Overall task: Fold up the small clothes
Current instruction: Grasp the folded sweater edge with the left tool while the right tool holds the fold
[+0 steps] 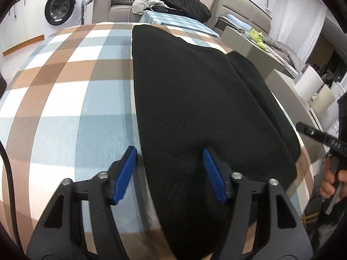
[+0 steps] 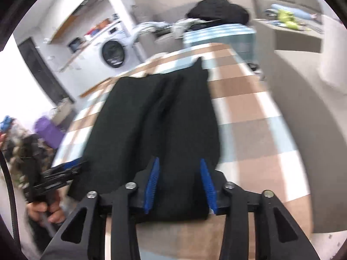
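A black knit garment (image 1: 195, 99) lies lengthwise on the plaid tablecloth (image 1: 65, 82), with one side folded over along its right edge. My left gripper (image 1: 169, 149) is open over the garment's near end. Its left pad (image 1: 124, 175) sits at the cloth's left edge and its right pad (image 1: 213, 175) is above the fabric. In the right wrist view the same garment (image 2: 156, 117) stretches away, blurred. My right gripper (image 2: 179, 160) is open astride its near end, the pads apart from the fabric. Each gripper shows at the edge of the other's view, held by a hand (image 1: 331, 184).
Beyond the table's far end are a washing machine (image 1: 61, 7) and a sofa with a black pile of clothes (image 1: 184, 0). A side table with a yellow-green item (image 1: 258, 36) stands at the right. The tablecloth's right edge (image 1: 303, 162) is close to the garment.
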